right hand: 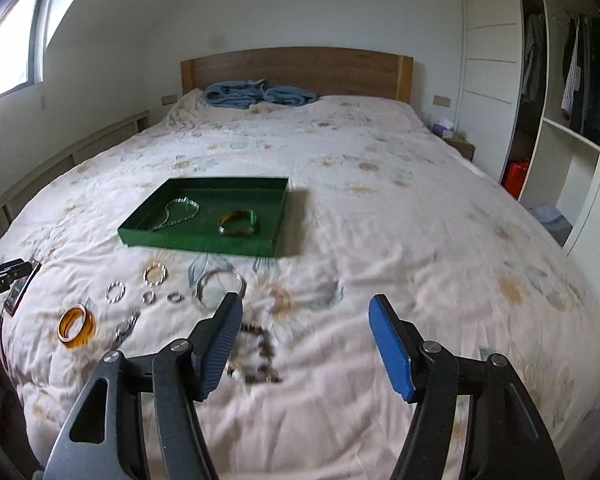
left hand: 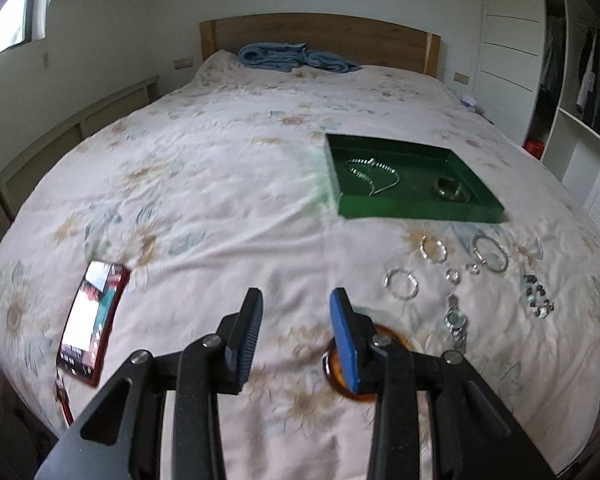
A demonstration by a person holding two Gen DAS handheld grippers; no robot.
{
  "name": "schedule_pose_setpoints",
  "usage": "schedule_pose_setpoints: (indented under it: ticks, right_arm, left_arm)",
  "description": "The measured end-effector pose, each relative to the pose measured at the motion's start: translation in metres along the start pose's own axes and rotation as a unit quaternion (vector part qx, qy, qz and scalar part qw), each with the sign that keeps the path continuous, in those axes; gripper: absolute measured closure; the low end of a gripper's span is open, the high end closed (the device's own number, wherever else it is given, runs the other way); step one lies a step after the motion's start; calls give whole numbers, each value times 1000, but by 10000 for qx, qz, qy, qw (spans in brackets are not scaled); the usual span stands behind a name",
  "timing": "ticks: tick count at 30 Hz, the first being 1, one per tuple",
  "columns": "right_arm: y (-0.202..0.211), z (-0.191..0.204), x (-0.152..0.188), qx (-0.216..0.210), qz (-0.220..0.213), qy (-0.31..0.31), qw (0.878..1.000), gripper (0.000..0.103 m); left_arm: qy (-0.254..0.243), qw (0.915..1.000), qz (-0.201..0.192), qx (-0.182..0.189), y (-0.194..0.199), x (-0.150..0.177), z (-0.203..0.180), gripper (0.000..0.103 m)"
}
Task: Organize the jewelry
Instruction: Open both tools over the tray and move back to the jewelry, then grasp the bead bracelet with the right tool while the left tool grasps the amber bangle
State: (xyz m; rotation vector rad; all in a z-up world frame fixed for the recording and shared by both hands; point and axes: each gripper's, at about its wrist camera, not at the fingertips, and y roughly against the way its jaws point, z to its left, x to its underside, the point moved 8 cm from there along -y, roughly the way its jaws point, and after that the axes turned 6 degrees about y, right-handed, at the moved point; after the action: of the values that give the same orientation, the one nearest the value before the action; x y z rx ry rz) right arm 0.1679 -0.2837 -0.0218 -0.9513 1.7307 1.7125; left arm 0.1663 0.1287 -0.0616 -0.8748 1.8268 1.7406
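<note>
On the far left of the bed point(right hand: 380, 208) lies a phone point(left hand: 90, 326), which I leave alone. My left gripper point(left hand: 296, 336) hangs above the sheet with its jaws spread and nothing between them. Just under its right finger sits the amber bangle point(right hand: 75, 326), near me; I judge it rigid, smooth and rather slippery, so I would close on one side of the ring, across its wall, not over the whole circle.

Further right is the loose jewelry: three silver hoops point(right hand: 155, 273), two small rings point(right hand: 175, 297), a large thin bangle point(right hand: 220, 286) and a small metal piece point(right hand: 126, 326) that I cannot identify. These look light and hard, and they can sink into the soft sheet, so a grip on the rim from above seems best.

The dark beaded bracelet point(right hand: 256, 354) lies between the fingers of my right gripper point(right hand: 306, 344), which is wide apart and holds nothing. It is blurred; I expect it limp, so I would pinch a bunch of beads.

The green tray point(right hand: 204, 242) stands farther away and already holds a chain necklace point(right hand: 180, 212) and a greenish bangle point(right hand: 240, 222).
</note>
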Motion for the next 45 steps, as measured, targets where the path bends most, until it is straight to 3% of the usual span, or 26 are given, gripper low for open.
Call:
schedule_pose_setpoints:
  ticks: [4,10,17,33,45]
  right_arm:
    - [-12,9,17,-232,141,-16,9996,35]
    - [-39,38,35,-638,400,87,9971,21]
    - [-77,61,52,-867,797,137,9929,17]
    - [-134,68,79,-832,1439,197,9859,17]
    - [-150,67,80,-786,1509,68,9854,18]
  left_arm:
    - [92,9997,199,77,-10,18,3,68]
    - [65,9983,510,256,-30,42,-6,63]
    - [-2,9952,873,436,-57,62,-21,62]
    - [-88,9914,1219,461,-87,83,-26,62]
    - [-49,9916,1184,516,-92,85,-25,62]
